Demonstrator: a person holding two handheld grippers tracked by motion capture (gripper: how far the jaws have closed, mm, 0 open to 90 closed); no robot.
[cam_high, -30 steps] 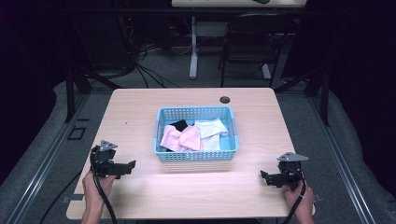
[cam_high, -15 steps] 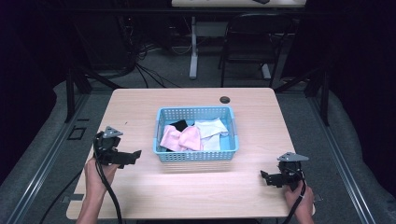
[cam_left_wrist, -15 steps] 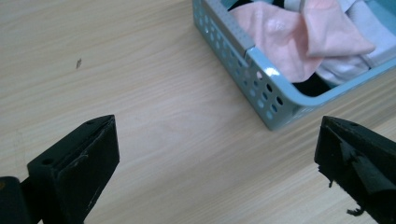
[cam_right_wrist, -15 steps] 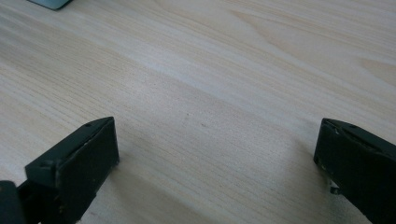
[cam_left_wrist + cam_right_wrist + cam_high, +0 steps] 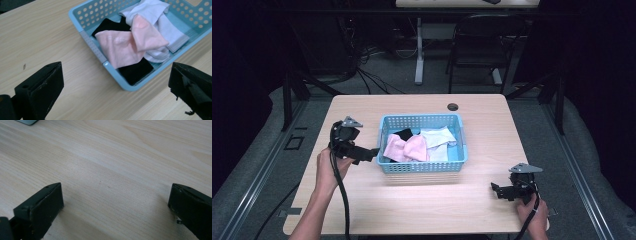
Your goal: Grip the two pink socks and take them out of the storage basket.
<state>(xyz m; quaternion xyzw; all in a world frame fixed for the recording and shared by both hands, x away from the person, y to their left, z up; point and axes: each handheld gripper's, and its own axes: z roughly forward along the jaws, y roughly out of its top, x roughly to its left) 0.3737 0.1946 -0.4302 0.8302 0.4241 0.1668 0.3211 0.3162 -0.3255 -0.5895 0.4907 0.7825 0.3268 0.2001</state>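
Approach is underway: left gripper (image 5: 371,153), jaws held wide apart, is aimed at pink cloth (image 5: 125,46) in basket (image 5: 422,166); descent is needed next

- Counter (image 5: 422,200): pale wood-grain laminate, smooth, faint sheen.
- Basket (image 5: 93,46): light-blue perforated plastic, slightly glossy.
- Pink sock (image 5: 120,47): soft matt knit cloth.
- White sock (image 5: 172,32): ribbed matt cloth.
- Left tool (image 5: 116,90): black matt plastic jaws, scuffed.

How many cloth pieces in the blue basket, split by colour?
In the blue basket, as far as the folds let me separate them:
pink cloth: 2
white cloth: 2
black cloth: 2
Total: 6; overlapping pieces make the white and black counts uncertain.
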